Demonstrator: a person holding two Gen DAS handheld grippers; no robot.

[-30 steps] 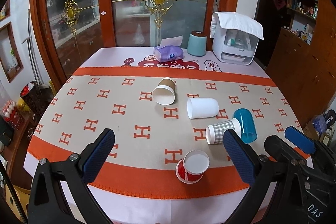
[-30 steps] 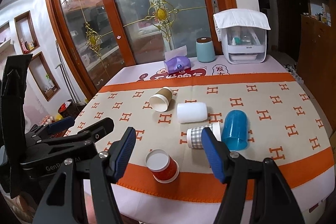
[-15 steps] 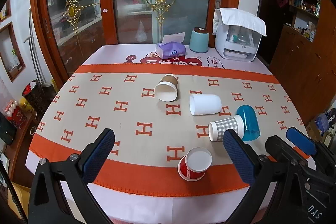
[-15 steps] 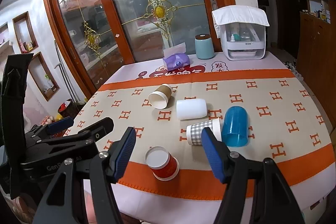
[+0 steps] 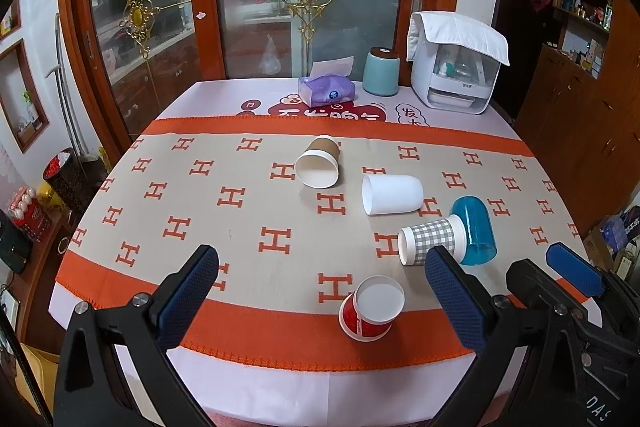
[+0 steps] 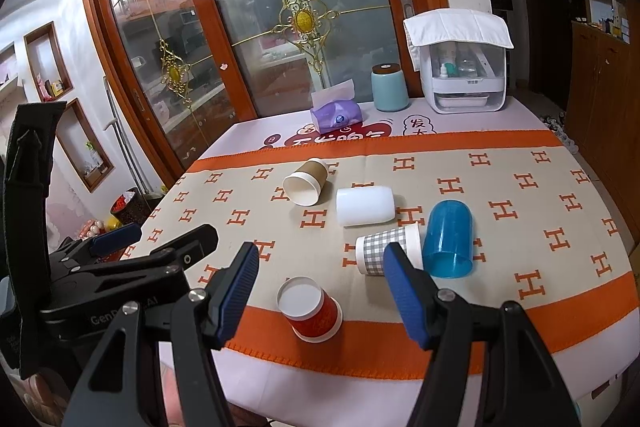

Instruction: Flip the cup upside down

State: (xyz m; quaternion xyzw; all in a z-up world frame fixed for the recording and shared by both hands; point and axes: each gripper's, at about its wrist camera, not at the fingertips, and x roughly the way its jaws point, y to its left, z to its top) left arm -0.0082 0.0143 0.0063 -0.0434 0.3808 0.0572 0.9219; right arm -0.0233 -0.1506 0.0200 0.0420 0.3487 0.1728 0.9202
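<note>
Five cups lie tipped on the table [image 5: 120, 211], red cup [image 5: 370, 309] nearest you. You've edged back slightly; both grippers [image 5: 320, 291] [image 6: 318, 285] hang wide open, empty. No flip started.

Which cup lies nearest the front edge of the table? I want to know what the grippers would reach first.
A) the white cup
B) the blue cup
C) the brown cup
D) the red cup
D: the red cup lies on its side on the orange border at the near edge of the table, closer to the cameras than the checked, blue, white and brown cups.
</note>
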